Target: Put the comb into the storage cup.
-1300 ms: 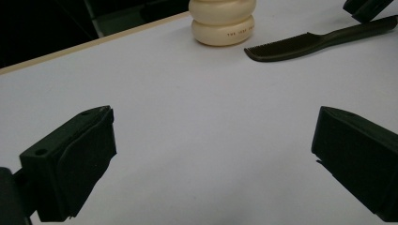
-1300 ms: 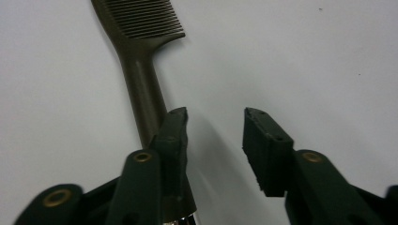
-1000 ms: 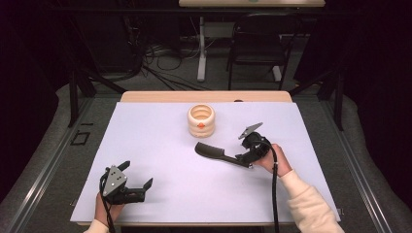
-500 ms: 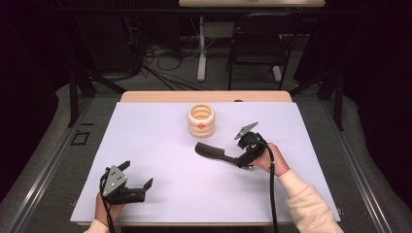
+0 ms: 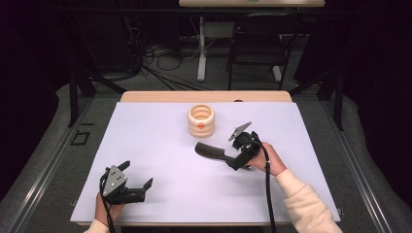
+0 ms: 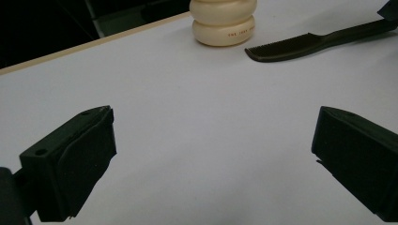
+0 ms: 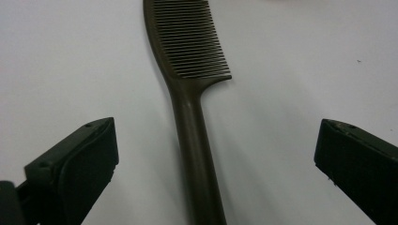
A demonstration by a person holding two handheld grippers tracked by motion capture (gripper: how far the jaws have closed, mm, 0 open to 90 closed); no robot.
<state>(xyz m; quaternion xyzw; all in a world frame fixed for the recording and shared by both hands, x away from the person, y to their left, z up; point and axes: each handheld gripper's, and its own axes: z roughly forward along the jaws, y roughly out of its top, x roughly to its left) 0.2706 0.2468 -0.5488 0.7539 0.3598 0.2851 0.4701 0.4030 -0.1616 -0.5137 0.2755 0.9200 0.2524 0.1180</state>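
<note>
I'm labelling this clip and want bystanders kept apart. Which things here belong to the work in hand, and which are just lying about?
In the work:
- dark comb, lying flat on the table
- right gripper, jaws just opened wide either side of its handle

Lying about:
- cream ribbed container, standing beyond the comb
- left gripper, open over bare white table

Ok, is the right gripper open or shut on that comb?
Open. The right gripper has just been opening; its jaws stand wide apart on either side of the comb, whose handle lies between them untouched, flat on the table.
</note>
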